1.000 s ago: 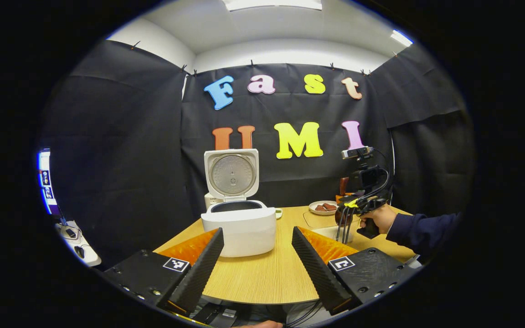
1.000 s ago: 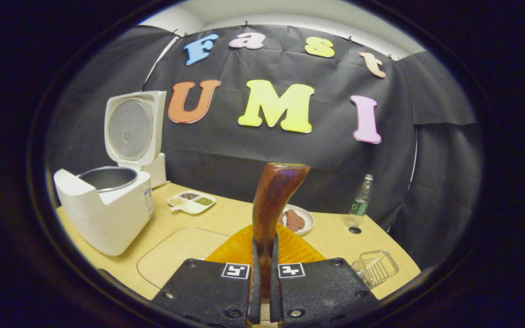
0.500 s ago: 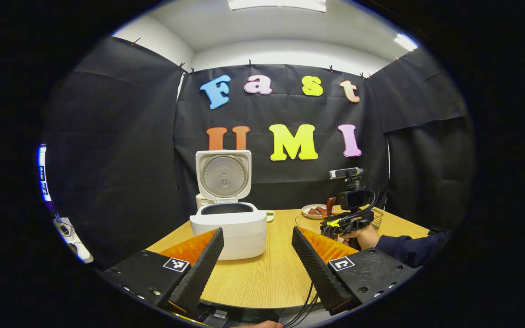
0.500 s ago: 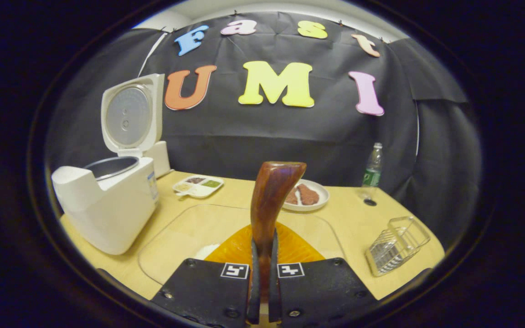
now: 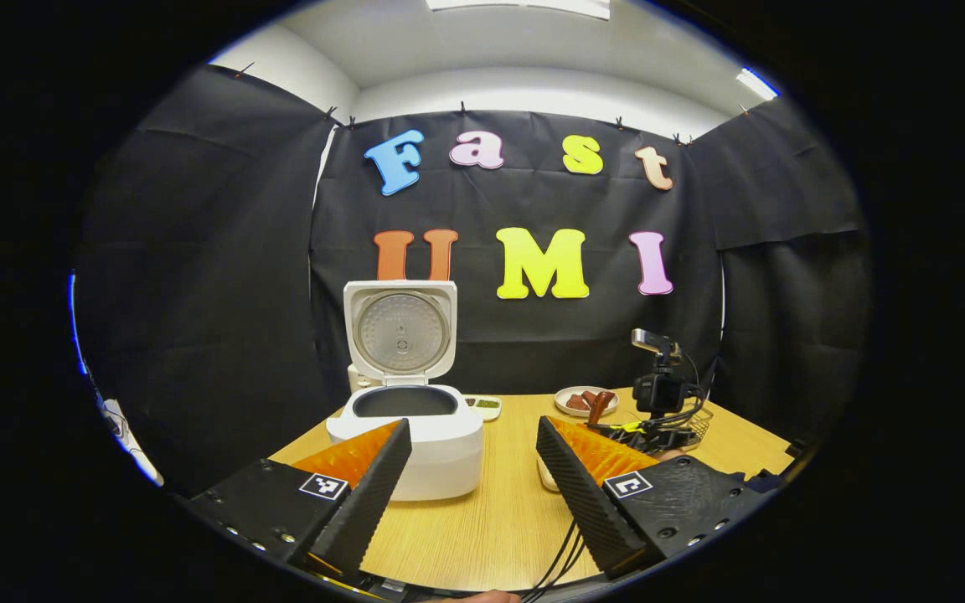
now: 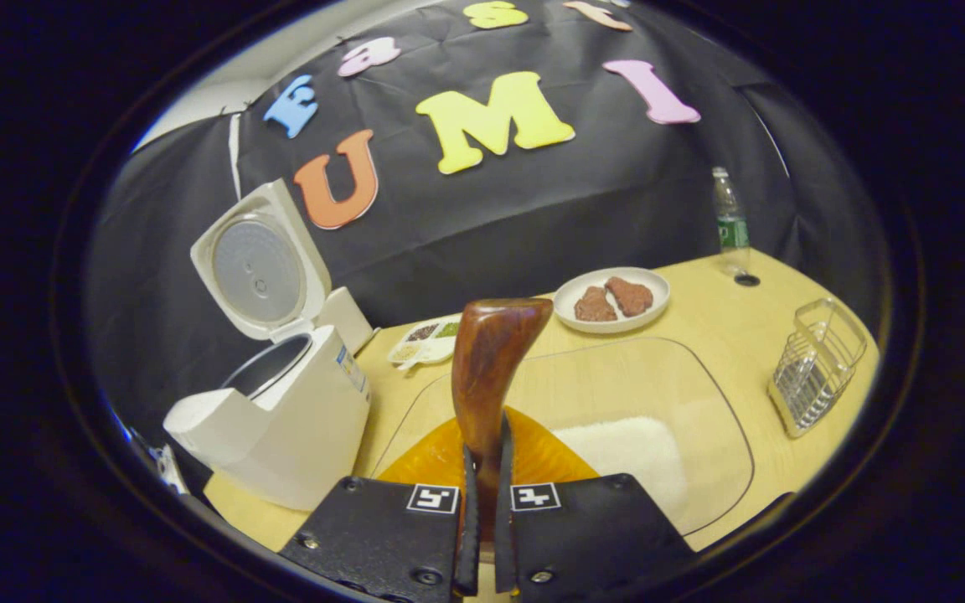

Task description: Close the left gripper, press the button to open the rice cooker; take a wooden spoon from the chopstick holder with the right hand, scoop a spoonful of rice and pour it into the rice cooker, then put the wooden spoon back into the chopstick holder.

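Observation:
The white rice cooker (image 5: 407,435) (image 6: 281,427) stands on the wooden table with its lid up and the pot bare. My left gripper (image 5: 470,477) hangs open near the table's front edge, just in front of the cooker, nothing between its fingers. My right gripper (image 6: 482,502) is shut on the handle of the brown wooden spoon (image 6: 491,368), whose bowl points up and away. It hovers low over a clear glass tray (image 6: 725,419) that holds a heap of white rice (image 6: 633,448). In the left gripper view the right gripper (image 5: 658,423) sits low at the right with the spoon (image 5: 598,405).
A wire chopstick holder (image 6: 817,368) stands at the table's right side. A white plate with brown meat pieces (image 6: 612,300) and a small divided dish (image 6: 424,342) lie toward the back wall. A plastic bottle (image 6: 727,219) stands in the far right corner.
The right gripper has dropped toward the table and tilted down and to the left, so the tray and rice heap now lie just under the spoon. The left gripper drew back slightly.

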`<state>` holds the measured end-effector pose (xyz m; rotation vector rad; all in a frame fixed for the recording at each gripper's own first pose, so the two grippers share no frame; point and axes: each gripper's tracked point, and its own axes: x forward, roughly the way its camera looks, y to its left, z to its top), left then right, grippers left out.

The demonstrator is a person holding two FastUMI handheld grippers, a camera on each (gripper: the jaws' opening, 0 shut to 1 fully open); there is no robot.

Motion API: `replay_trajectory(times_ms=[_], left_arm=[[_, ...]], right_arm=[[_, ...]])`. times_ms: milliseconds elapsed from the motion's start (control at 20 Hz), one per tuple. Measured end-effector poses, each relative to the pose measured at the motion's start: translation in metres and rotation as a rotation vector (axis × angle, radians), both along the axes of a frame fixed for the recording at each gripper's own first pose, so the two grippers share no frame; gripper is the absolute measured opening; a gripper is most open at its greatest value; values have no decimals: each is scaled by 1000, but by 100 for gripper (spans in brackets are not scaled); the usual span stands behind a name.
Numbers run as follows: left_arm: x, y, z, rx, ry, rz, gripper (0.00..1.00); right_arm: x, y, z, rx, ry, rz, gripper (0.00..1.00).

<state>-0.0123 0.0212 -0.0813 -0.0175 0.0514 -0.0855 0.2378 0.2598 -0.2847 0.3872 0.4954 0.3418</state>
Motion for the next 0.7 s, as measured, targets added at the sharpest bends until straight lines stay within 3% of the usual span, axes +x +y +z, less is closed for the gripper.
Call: replay_trajectory(times_ms=[300, 700], left_arm=[[31, 1, -2, 22, 19, 23, 95], [56, 2, -10, 13, 49, 31, 95]], right_arm=[[4, -13, 9, 267, 115, -21, 9], [12, -74, 36, 538, 99, -142, 9]])
